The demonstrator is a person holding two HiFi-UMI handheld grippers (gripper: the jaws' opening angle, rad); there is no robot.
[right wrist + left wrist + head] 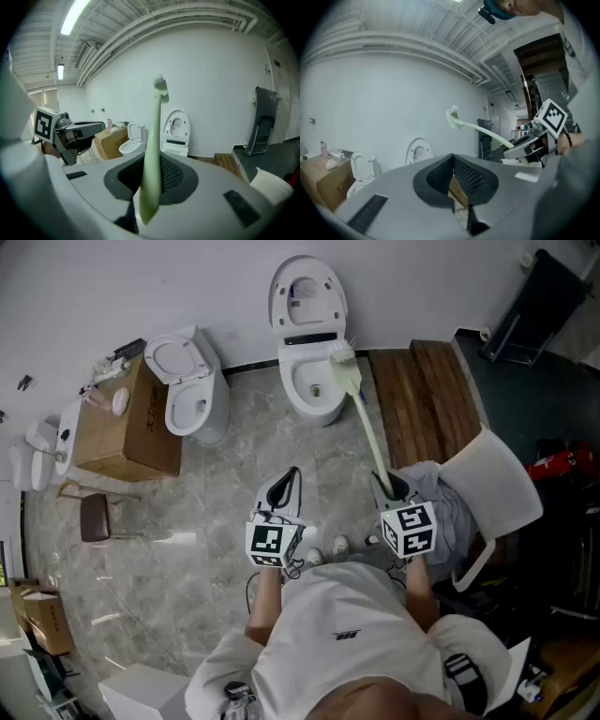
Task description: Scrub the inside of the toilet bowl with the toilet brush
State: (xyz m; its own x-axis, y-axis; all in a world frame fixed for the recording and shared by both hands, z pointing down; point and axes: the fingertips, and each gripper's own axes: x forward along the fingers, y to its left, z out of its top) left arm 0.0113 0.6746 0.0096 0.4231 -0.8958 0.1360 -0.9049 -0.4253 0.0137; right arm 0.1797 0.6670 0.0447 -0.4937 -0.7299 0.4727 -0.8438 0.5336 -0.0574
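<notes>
A white toilet (314, 390) with its lid up stands against the far wall; it also shows in the right gripper view as the toilet (175, 140). My right gripper (388, 487) is shut on the pale green handle of the toilet brush (367, 426), whose white bristle head (342, 352) hangs at the bowl's right rim, above it. In the right gripper view the toilet brush (153, 154) runs up from between the jaws. My left gripper (284, 487) is shut with nothing in it, held over the floor to the left; its jaws meet in the left gripper view (453, 180).
A second toilet (192, 390) stands left of the first, beside a cardboard box (131, 423). A wooden platform (427, 399) lies right of the toilet, and a white chair (492, 493) is by my right side. A small stool (94, 517) stands on the marble floor.
</notes>
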